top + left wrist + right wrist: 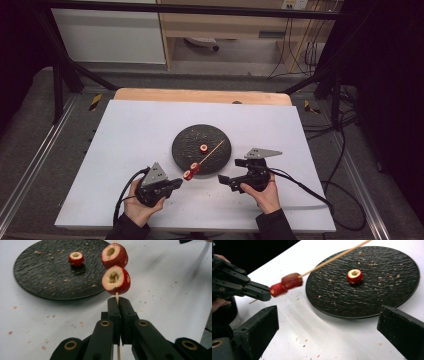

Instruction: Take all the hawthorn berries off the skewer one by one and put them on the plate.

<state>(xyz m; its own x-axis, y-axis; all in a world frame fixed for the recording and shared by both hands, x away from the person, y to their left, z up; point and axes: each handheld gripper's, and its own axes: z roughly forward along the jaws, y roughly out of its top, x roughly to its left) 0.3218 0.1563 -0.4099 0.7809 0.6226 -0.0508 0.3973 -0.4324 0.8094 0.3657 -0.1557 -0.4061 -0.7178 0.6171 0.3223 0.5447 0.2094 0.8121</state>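
left gripper [117,302] clamps skewer [212,150] at its butt end, 2 cored red fruit pieces [115,280] threaded just above the jaws, tip over black plate [186,150]. right gripper [332,327] spread wide, holding nothing. 3rd piece [354,276] lies on plate. judged: skewer light, thin, snaps easily; fruit soft, crumbly. grip piece by its sides, gently.

Rough, matt black plate [50,277]; thin wooden skewer [332,258]; smooth white table [130,135]; matt black plastic left gripper [118,307].
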